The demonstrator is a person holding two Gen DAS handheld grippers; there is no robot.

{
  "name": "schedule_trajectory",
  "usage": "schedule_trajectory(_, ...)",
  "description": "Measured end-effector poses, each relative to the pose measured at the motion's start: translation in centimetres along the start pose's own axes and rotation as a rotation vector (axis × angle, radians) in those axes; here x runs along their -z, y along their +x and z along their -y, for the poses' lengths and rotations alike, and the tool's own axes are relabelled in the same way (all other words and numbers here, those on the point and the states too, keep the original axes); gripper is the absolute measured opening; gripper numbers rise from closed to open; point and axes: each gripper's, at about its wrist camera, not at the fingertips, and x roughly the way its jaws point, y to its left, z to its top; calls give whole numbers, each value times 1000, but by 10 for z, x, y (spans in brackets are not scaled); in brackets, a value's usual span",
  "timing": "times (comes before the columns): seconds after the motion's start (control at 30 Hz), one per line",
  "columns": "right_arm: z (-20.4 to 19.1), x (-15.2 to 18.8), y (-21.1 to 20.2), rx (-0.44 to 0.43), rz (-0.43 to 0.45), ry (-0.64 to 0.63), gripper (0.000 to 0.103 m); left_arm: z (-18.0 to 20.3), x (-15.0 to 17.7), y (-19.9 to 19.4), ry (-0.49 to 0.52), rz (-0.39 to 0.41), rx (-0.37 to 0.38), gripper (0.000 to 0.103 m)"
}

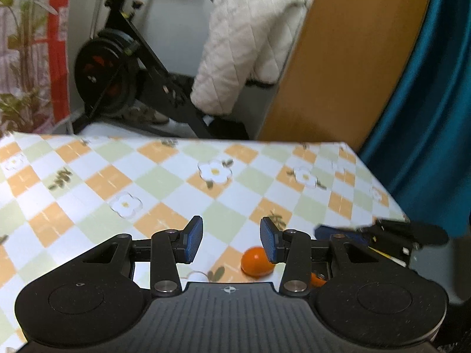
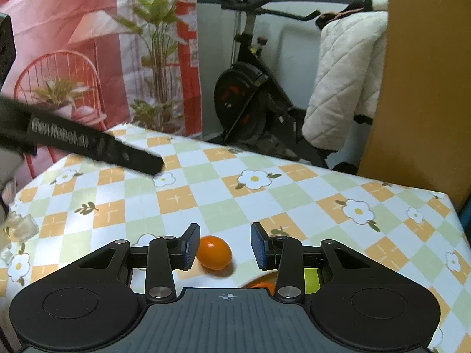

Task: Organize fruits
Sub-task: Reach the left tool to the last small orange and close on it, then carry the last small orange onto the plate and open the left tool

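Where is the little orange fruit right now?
The little orange fruit lies on the checkered tablecloth, just ahead of the open right gripper and close to its left finger; the left wrist view shows it beside the left gripper.

The small orange fruit point(image 2: 213, 252) has a smooth, glossy skin with a bright highlight. The checked floral tablecloth point(image 2: 265, 203) looks slick, like wipe-clean plastic. Far right, the white quilted cloth point(image 2: 344, 88) looks soft and matt beside a smooth, matt orange-brown wooden panel point(image 2: 424, 103).
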Motion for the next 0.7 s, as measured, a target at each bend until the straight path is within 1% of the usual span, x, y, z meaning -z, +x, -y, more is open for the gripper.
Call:
schedule_trajectory(0.13, -6, 0, 26, -29, -79, -43, 35, -10, 6, 24, -35, -52, 37, 45)
schedule_trajectory(0.23, -13, 2, 45, -28, -139, -92, 34, -21, 11, 42, -79, -106, 65, 45)
schedule_trajectory(0.37, -16, 4, 60, -28, -185, -94, 34, -31, 20, 58, -119, -157, 98, 45)
schedule_trajectory(0.47, -15, 7, 67, -31, -209, -93, 34, -35, 24, 65, -146, -176, 130, 45)
schedule_trajectory(0.53, -14, 9, 71, -32, -223, -85, 34, -36, 25, 67, -158, -172, 150, 46)
schedule_trajectory(0.7, -10, 11, 75, -32, -228, -68, 34, -34, 24, 71, -166, -171, 186, 46)
